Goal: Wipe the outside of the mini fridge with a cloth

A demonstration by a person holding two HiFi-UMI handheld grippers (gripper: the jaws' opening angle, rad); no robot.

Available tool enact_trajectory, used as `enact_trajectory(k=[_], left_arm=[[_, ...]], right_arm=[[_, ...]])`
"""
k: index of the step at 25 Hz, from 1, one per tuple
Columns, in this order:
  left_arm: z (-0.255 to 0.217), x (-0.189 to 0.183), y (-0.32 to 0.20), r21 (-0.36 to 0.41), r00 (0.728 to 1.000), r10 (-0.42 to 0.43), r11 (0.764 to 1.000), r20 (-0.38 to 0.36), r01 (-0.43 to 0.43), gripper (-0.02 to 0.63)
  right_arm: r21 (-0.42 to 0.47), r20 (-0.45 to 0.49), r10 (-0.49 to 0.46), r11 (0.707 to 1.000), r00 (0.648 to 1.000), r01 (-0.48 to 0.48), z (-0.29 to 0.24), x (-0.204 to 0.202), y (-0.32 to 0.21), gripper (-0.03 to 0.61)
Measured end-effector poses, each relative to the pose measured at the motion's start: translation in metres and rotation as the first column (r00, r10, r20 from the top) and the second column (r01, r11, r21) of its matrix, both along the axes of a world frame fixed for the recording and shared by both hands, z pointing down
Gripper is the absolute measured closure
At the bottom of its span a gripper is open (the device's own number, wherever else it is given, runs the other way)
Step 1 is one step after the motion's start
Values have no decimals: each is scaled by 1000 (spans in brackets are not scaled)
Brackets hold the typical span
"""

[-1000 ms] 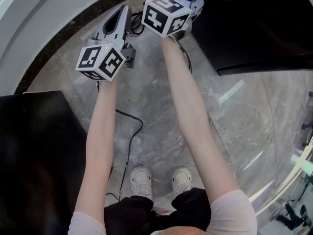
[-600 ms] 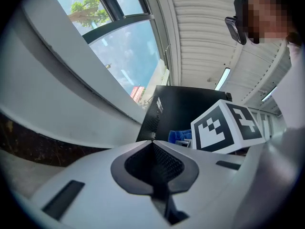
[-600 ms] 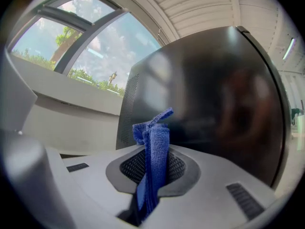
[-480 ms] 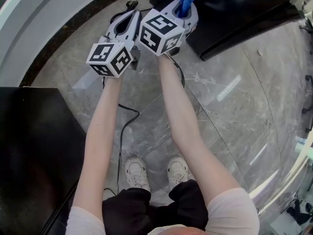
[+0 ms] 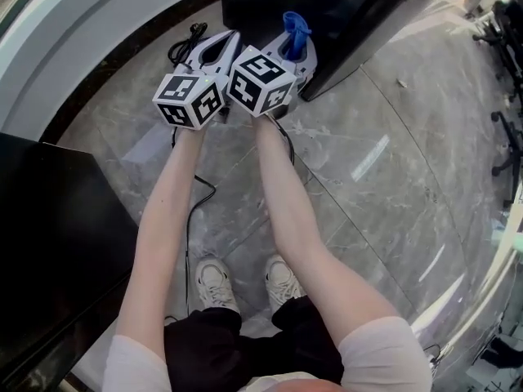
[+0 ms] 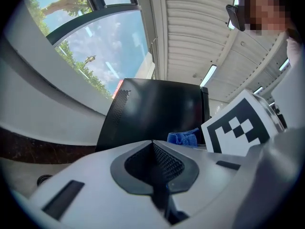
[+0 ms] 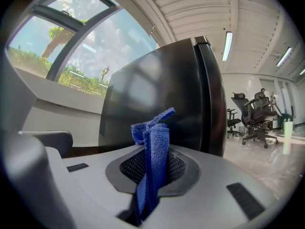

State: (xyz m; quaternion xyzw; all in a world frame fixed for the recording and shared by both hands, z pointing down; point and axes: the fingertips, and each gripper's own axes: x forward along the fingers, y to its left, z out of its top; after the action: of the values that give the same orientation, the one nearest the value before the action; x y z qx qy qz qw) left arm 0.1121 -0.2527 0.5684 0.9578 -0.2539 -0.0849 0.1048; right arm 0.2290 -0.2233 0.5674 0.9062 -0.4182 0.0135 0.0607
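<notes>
Step in hand: we judge that the cloth is being brought up to the fridge, and we see no contact yet.
Right gripper: our pale grey hand-held right gripper [image 7: 151, 175] pinches a folded blue microfibre cloth [image 7: 155, 142], whose free end stands up out of the jaws.
Left gripper: our matching left gripper [image 6: 153, 163] has its jaws pressed together on nothing and sits just beside the right one.
Fridge position: the glossy black box-shaped mini fridge [image 5: 327, 15] stands on the grey marble-look floor [image 5: 368, 162], near and straight ahead of both grippers.
Doing it well: we should press the free fold flat on the panel, keep the hard jaw tips off the gloss, and use overlapping strokes.
Fridge look: its dark sides mirror the window, so streaks would likely show.
</notes>
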Motion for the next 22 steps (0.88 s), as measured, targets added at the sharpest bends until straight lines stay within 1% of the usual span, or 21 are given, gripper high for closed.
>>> enact_trajectory(k=[3, 5, 7, 9, 11, 14, 16, 19, 22], left_arm=[[-3, 7, 10, -1, 1000, 24, 1000, 4, -24, 609], [-8, 13, 16, -5, 999, 37, 999, -8, -37, 609], [-14, 23, 24, 8, 998, 58, 998, -1, -58, 609], [-18, 30, 31, 15, 997, 76, 997, 7, -76, 609], [-20, 31, 34, 6, 997, 82, 997, 2, -82, 609], [-24, 32, 40, 11, 996, 88, 996, 5, -88, 609], [-28, 34, 45, 19, 996, 91, 996, 12, -91, 609], [-34, 38, 51, 11, 996, 90, 996, -4, -90, 609], [-37, 43, 59, 18, 995, 102, 995, 3, -102, 609]], right_arm=[[-11, -12, 18, 1000, 1000, -18, -1, 5, 18, 517], [-10, 0, 32, 999, 999, -32, -2, 8, 30, 517], [-3, 11, 42, 999, 999, -42, -6, 14, 41, 517], [1, 15, 35, 999, 999, -35, -9, 17, 46, 517], [-3, 9, 31, 1000, 999, -31, -11, 18, 50, 517], [-9, -7, 42, 999, 999, -42, -15, 21, 60, 517], [-21, -35, 38, 999, 999, -38, -17, 24, 66, 517], [-46, -86, 26, 998, 996, -30, -17, 28, 76, 517], [-55, -105, 22, 998, 994, -27, -16, 33, 86, 517]])
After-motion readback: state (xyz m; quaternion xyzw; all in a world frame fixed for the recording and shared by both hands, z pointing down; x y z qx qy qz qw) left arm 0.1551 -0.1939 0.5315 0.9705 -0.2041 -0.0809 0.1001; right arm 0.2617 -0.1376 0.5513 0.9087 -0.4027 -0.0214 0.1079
